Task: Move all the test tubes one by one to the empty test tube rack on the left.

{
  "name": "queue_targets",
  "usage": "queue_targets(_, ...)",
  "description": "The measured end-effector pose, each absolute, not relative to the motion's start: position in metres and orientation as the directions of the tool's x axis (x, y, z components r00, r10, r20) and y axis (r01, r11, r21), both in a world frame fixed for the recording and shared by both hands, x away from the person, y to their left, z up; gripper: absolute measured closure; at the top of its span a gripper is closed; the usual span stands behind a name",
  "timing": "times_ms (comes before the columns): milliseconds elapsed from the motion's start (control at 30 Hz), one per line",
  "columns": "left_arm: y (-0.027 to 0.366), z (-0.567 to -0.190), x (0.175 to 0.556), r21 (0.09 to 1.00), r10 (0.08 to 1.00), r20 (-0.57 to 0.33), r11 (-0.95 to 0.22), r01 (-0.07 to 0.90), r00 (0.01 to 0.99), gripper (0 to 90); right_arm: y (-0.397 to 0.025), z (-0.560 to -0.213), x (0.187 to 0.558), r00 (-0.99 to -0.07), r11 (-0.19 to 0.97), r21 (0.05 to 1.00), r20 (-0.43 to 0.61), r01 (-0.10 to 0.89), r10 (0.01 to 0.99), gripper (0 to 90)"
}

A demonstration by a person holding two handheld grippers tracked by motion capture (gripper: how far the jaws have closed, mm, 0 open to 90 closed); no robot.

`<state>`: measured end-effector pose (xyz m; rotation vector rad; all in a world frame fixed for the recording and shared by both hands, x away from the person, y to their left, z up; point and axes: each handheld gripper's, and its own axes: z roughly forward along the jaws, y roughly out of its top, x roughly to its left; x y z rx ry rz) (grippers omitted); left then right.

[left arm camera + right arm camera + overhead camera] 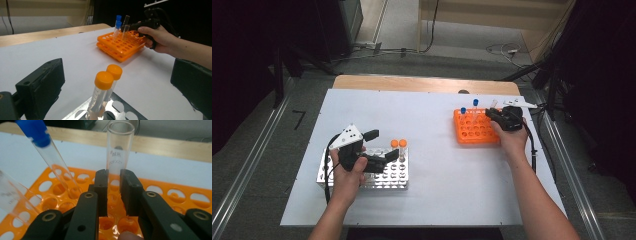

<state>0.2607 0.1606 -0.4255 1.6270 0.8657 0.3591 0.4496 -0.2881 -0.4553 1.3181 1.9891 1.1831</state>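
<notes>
Clamping the open glass tube (119,157) over the orange rack (175,195), your right gripper (113,192) risks cracking it. Any tilt could knock the neighbouring blue-capped tube (51,157). Your left gripper (120,82) stands spread wide, grasping nothing.

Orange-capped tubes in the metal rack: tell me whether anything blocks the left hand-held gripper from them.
Nothing visible does. The left hand-held gripper is open, one jaw to each side of the two orange-capped tubes standing in the metal rack, with clear space around their caps.
</notes>
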Motion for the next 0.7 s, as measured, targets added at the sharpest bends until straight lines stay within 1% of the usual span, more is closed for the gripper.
queue_targets(133,0.159,-0.424,0.260,0.943,0.701,-0.220,-0.026,0.333,0.678,0.0,-0.292,-0.442,0.442,-0.428,0.150,0.879,0.067,0.452,0.901,74.0)
queue_targets(333,0.158,-0.420,0.257,0.945,0.706,-0.216,-0.024,0.328,0.674,0.0,-0.300,-0.431,0.427,-0.444,0.151,0.887,0.066,0.437,0.894,74.0)
queue_targets(600,0.153,-0.416,0.255,0.946,0.698,-0.208,-0.034,0.321,0.685,0.0,-0.306,-0.425,0.397,-0.501,0.165,0.892,0.078,0.422,0.862,74.0)
queue_targets(700,0.151,-0.415,0.254,0.948,0.697,-0.205,-0.033,0.317,0.687,0.0,-0.304,-0.424,0.386,-0.525,0.192,0.889,0.063,0.416,0.849,74.1)
